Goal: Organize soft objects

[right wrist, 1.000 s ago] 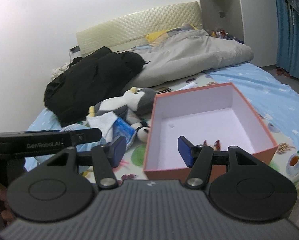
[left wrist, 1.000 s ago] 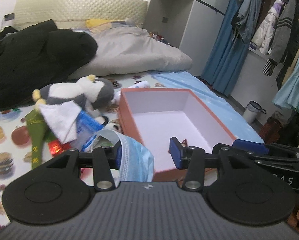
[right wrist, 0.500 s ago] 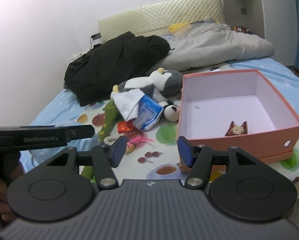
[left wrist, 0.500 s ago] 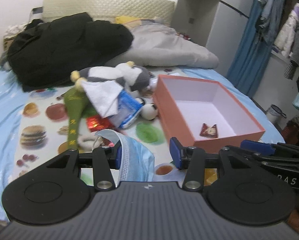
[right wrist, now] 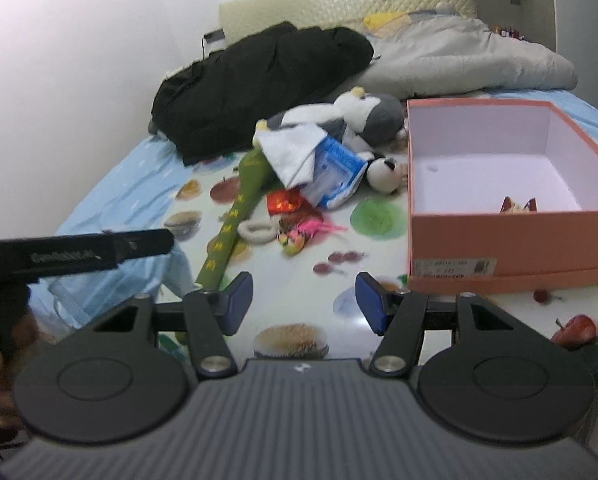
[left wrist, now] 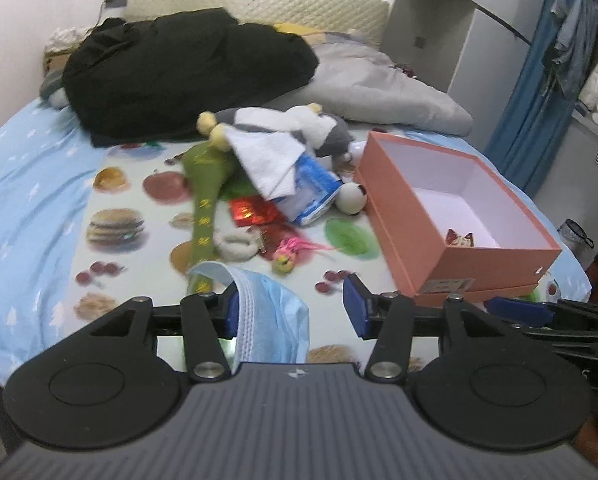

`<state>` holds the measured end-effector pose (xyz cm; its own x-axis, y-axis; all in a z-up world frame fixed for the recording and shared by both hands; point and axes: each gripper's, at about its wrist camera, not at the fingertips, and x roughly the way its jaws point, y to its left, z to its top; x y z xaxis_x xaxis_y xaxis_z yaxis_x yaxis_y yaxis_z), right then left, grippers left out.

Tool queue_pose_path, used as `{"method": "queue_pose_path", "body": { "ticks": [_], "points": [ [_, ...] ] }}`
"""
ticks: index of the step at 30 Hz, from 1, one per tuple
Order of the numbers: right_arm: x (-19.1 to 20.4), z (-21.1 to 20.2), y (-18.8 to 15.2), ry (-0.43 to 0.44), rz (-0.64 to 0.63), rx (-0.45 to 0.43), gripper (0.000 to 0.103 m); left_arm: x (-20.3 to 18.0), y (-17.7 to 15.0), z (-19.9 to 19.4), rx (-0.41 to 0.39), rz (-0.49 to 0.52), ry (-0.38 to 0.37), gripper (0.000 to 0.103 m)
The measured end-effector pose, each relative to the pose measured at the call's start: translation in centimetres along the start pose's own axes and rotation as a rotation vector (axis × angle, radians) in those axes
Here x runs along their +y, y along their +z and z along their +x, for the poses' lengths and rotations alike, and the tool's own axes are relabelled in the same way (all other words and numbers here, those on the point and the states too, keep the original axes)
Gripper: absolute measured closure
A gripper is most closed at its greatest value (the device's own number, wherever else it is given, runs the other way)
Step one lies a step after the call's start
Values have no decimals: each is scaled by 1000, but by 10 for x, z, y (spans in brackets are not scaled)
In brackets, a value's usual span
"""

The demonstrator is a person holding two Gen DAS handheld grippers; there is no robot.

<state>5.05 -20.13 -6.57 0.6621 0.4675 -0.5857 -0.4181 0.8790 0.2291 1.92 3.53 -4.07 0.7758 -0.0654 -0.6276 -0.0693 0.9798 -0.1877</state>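
A pile of soft things lies mid-bed: a grey-and-white plush penguin (left wrist: 299,124), a white cloth (left wrist: 267,156), a green sock (left wrist: 203,200), a blue tissue pack (left wrist: 311,192), a small panda ball (left wrist: 351,198), a white scrunchie (left wrist: 237,244) and a pink toy (left wrist: 287,254). An open salmon box (left wrist: 403,216) stands to the right and holds one small item (left wrist: 459,238). My left gripper (left wrist: 293,310) is open, with a blue face mask (left wrist: 271,320) hanging off its left finger. My right gripper (right wrist: 304,300) is open and empty, short of the box (right wrist: 499,236).
A black coat (left wrist: 179,76) and a grey duvet (left wrist: 371,92) lie at the head of the bed. The fruit-print sheet (left wrist: 111,220) covers the near bed. Blue curtains (left wrist: 539,88) and hanging clothes are at the right. The left tool (right wrist: 71,258) crosses the right view.
Both grippers have pulled back and away from the box toward the foot of the bed, so more of the bed shows. The mask still hangs on the left finger.
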Motion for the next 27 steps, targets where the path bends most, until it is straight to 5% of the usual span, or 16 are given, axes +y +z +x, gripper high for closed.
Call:
{"method": "queue_pose_path", "body": {
  "ticks": [10, 27],
  "points": [
    [12, 13, -1, 18, -25, 19, 43, 21, -20, 8, 10, -67, 21, 40],
    [15, 101, 38, 39, 41, 53, 43, 46, 0, 104, 84, 14, 39, 40]
  ]
}}
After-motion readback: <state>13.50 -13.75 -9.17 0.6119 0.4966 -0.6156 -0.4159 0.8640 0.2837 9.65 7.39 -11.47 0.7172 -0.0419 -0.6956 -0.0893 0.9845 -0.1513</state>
